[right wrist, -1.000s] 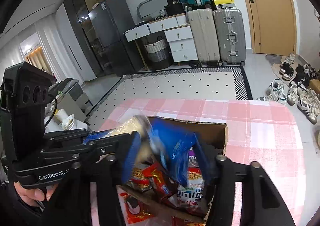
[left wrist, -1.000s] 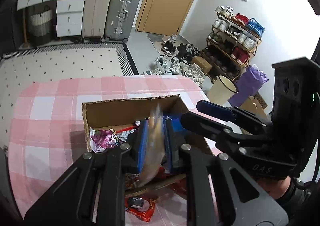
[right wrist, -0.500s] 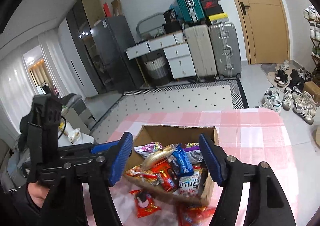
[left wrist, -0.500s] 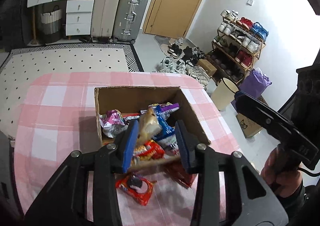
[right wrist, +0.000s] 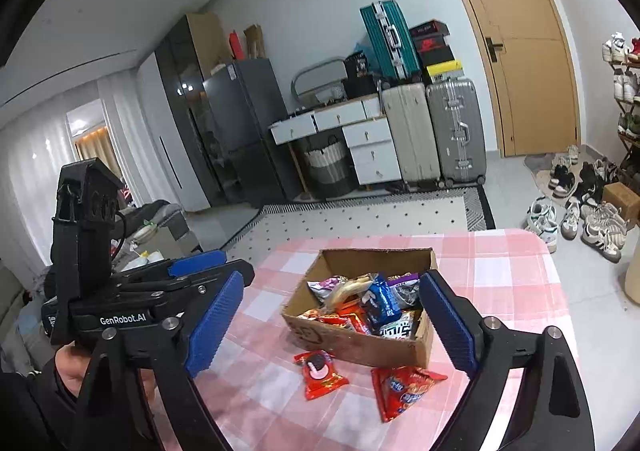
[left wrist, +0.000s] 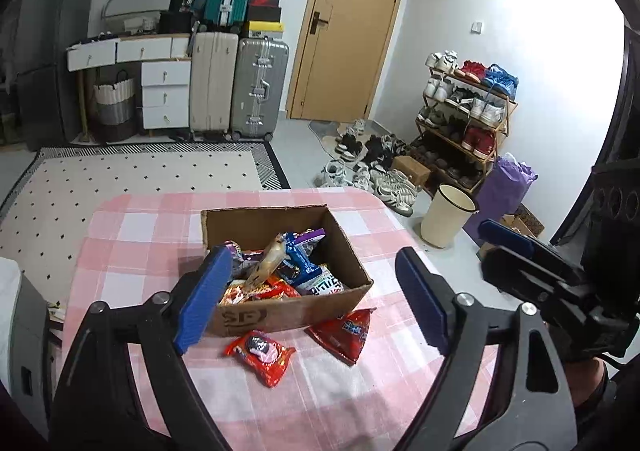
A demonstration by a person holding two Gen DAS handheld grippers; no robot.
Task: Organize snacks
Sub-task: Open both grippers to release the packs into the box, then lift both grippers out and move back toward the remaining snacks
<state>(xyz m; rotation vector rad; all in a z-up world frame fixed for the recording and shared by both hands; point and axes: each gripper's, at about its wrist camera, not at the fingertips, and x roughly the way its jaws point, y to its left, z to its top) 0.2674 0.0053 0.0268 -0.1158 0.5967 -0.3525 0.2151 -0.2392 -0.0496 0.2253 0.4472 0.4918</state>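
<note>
Opening wide, the jaws of the left gripper (left wrist: 312, 297) have nothing between them — the blue pads stand either side of the view of the cardboard box (left wrist: 288, 313) without touching it. The right gripper (right wrist: 332, 325) is the same: its jaws are spreading apart and grasp nothing. The box sits on the bench (left wrist: 120, 247), which is covered by a pink and white checked cloth, and it is full of snack packets (left wrist: 296, 271) lying in a loose heap, a blue one and a pale one on top. Two packets lie outside it on the cloth, just beside its near wall — a red cookie packet (left wrist: 260, 357) and a red chip bag (left wrist: 348, 333) whose corner touches the box. A hand (right wrist: 76, 371) grips the left gripper's handle in the right view.
</note>
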